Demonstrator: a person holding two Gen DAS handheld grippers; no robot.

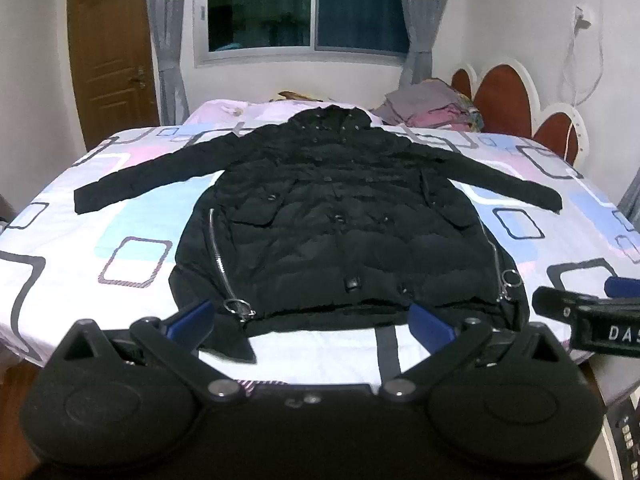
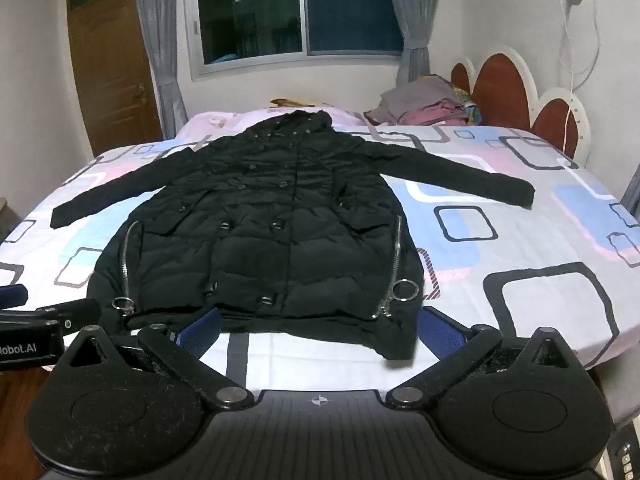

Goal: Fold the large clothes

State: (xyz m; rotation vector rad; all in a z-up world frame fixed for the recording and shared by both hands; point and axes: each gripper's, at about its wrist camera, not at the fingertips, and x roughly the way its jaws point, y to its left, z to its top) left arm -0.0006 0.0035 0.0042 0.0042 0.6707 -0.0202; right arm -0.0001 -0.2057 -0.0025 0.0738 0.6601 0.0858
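A long black padded coat point(image 1: 340, 220) lies flat and face up on the bed, hood at the far end, both sleeves spread out to the sides, silver side zips at the hem. It also shows in the right wrist view point(image 2: 272, 232). My left gripper point(image 1: 312, 324) is open and empty, hovering just before the hem at its left part. My right gripper point(image 2: 320, 332) is open and empty, just before the hem at its right part. The right gripper's body shows at the right edge of the left wrist view point(image 1: 592, 316).
The bed point(image 1: 120, 216) has a white sheet with blue, pink and dark squares. A pile of folded clothes point(image 1: 432, 110) lies at the far right by the red and white headboard point(image 1: 508, 96). A wooden door point(image 1: 112, 52) and a curtained window point(image 1: 304, 8) stand behind.
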